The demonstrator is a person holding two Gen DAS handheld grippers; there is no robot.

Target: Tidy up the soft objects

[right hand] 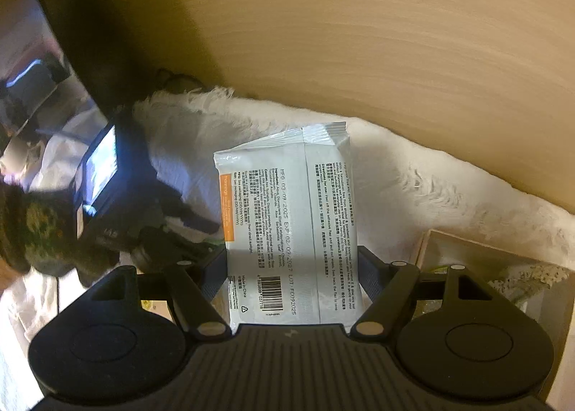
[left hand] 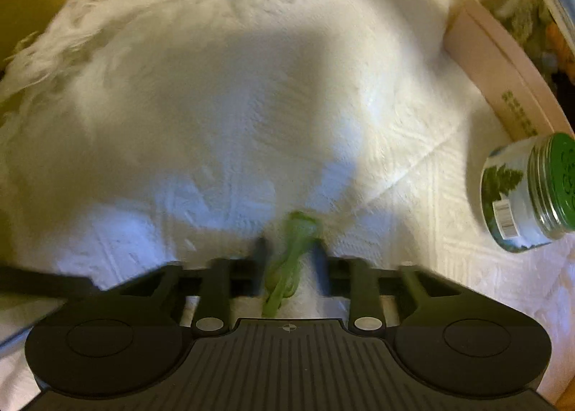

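Right gripper (right hand: 293, 267): fingers closed onto the two long sides of a white wet-wipes pack (right hand: 287, 224). Pack's long axis runs straight out along the fingers toward 12 o'clock, back panel with printed text and barcode facing the camera. It is lifted above a white fluffy fabric (right hand: 413, 177), which stretches from 10 to 3 o'clock against the tan wall. A box (right hand: 467, 253) with a pale rim sits at 3 o'clock, just beside the right finger; its contents are unclear.

Left gripper (left hand: 289, 249): fingers only narrowly apart, a thin green elastic-like band (left hand: 287, 267) lying between them, long axis also toward 12 o'clock. View is blurred; cannot tell whether the fingers actually pinch it. Below lies a white embossed cloth (left hand: 449, 267). A green-lidded jar (left hand: 528, 195) lies on its side at 3 o'clock, a pink box (left hand: 503, 69) at 2 o'clock.

Judgement: the box at 3 o'clock is nearest the right gripper, so a placement would call for a short sideways shift, pack kept lengthwise.
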